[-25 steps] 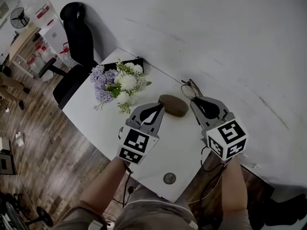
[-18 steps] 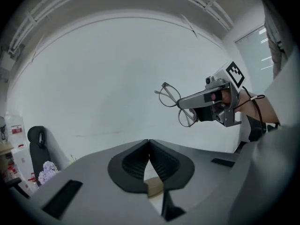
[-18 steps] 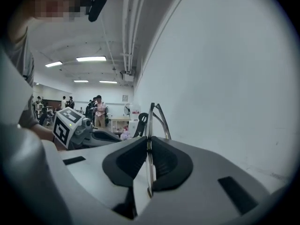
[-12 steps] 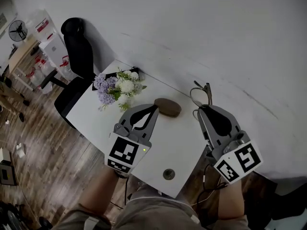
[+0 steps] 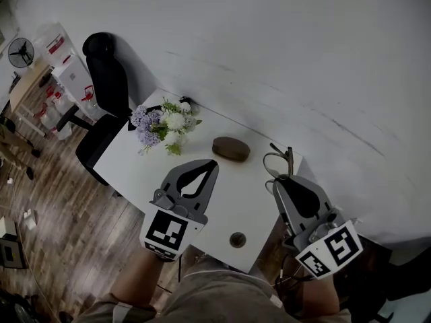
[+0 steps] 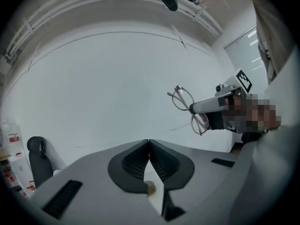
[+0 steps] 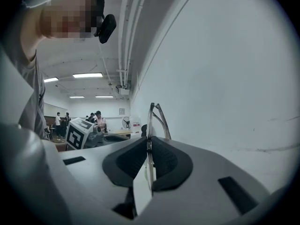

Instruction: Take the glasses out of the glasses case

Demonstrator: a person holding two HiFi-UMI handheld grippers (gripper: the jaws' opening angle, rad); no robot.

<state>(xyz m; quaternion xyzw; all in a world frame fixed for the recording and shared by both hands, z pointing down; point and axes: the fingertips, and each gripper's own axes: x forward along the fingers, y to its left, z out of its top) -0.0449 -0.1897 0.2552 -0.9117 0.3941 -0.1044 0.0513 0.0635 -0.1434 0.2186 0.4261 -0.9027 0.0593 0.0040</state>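
Observation:
The glasses (image 5: pixel 278 161) hang in the air over the table's right end, and my right gripper (image 5: pixel 277 180) is shut on them. In the right gripper view the thin frame (image 7: pixel 157 120) stands upright, pinched between the dark pads (image 7: pixel 165 159). The brown glasses case (image 5: pixel 231 149) lies closed on the white table (image 5: pixel 202 210), apart from both grippers. My left gripper (image 5: pixel 213 162) is held above the table on the near side of the case, shut with nothing in it. In the left gripper view its jaws (image 6: pixel 149 143) meet at the tip, and the glasses (image 6: pixel 186 108) show at the right.
A bunch of white and purple flowers (image 5: pixel 163 124) stands at the table's far left. A small round disc (image 5: pixel 237 239) lies near the front edge. A black office chair (image 5: pixel 104 79) stands beyond the left end, over wood flooring. A white wall runs behind the table.
Both grippers have risen and drawn back toward me. The right one has carried the glasses up and away from the case. The case has stayed in place, closed.

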